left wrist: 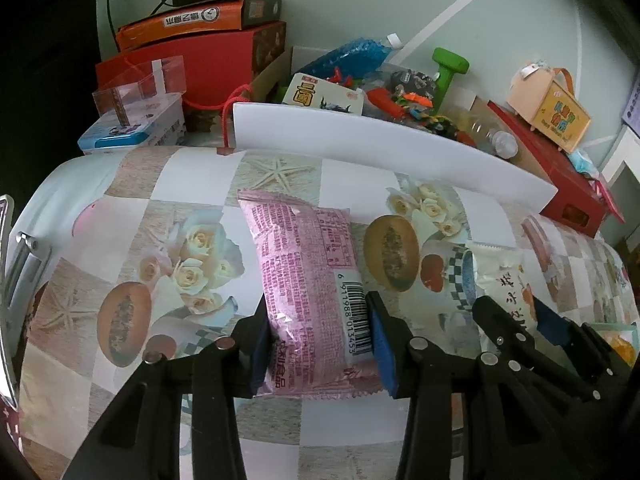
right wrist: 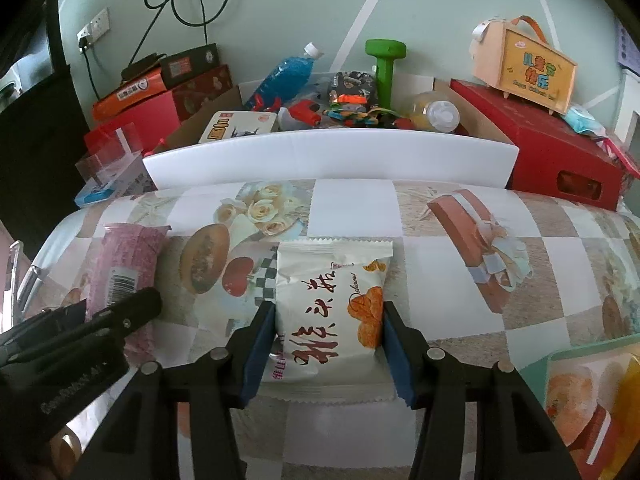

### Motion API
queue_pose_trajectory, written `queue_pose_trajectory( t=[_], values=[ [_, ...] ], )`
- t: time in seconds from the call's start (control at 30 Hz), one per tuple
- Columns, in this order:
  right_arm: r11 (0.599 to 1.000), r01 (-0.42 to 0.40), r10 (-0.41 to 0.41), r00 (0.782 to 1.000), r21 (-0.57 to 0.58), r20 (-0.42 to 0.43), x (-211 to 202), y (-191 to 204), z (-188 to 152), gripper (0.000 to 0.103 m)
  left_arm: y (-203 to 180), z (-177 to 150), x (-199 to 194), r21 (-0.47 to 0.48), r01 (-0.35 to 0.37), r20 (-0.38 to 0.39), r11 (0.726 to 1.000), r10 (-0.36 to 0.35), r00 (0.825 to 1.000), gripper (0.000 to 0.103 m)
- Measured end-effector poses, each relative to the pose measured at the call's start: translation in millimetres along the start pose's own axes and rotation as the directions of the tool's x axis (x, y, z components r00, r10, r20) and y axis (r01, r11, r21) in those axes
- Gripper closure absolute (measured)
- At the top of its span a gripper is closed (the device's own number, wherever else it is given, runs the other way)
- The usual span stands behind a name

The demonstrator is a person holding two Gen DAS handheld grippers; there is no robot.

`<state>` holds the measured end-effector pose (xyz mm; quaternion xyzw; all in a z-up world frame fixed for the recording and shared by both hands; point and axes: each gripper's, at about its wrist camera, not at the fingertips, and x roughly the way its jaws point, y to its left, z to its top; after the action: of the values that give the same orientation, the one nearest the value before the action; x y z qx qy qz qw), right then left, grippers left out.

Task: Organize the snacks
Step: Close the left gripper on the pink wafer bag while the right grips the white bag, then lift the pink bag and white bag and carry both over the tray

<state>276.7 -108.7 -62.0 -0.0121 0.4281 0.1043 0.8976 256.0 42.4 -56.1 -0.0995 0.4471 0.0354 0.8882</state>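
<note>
At six o'clock on the patterned tablecloth (left wrist: 160, 208), the left gripper (left wrist: 316, 344) pinches a pink crinkled foil snack packet (left wrist: 308, 264); the right gripper (right wrist: 328, 344) pinches a white plastic chip packet (right wrist: 332, 292). Both puffy, slick bags could slip or burst if squeezed harder.

Both wrist cams look steeply down along their fingers (left wrist: 384, 344), close over the table (right wrist: 352, 204). Shared: white board (left wrist: 360, 136) ahead of fingers, both snack packs, each other's gripper alongside.

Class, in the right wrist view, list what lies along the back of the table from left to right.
Orange box → blue bottle → green dumbbell → red box with the peach toy case on top.
</note>
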Motion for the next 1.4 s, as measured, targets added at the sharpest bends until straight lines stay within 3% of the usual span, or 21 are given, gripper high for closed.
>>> queue_pose_trajectory(
  t=[0.5, 0.8, 1.4],
  values=[
    [1.000, 0.008, -0.008, 1.000, 0.009, 0.021, -17.1, -0.9, -0.1, 0.048, -1.4, 2.8, -19.3, -0.022, 0.054, 0.055, 0.998, -0.053, 0.997, 0.060],
    [1.000, -0.017, 0.017, 1.000, 0.019, -0.001, -30.2, 1.8, 0.0, 0.048, -0.7, 0.2, -27.0, -0.078, 0.072, -0.011, 0.994, -0.073, 0.997, 0.060],
    [0.996, 0.029, -0.027, 0.999, 0.089, -0.028, -137.8, -34.0, -11.6, 0.048, -31.4, -18.1, -123.6, -0.012, 0.088, -0.016, 0.996, -0.089, 0.996, 0.060]
  ],
)
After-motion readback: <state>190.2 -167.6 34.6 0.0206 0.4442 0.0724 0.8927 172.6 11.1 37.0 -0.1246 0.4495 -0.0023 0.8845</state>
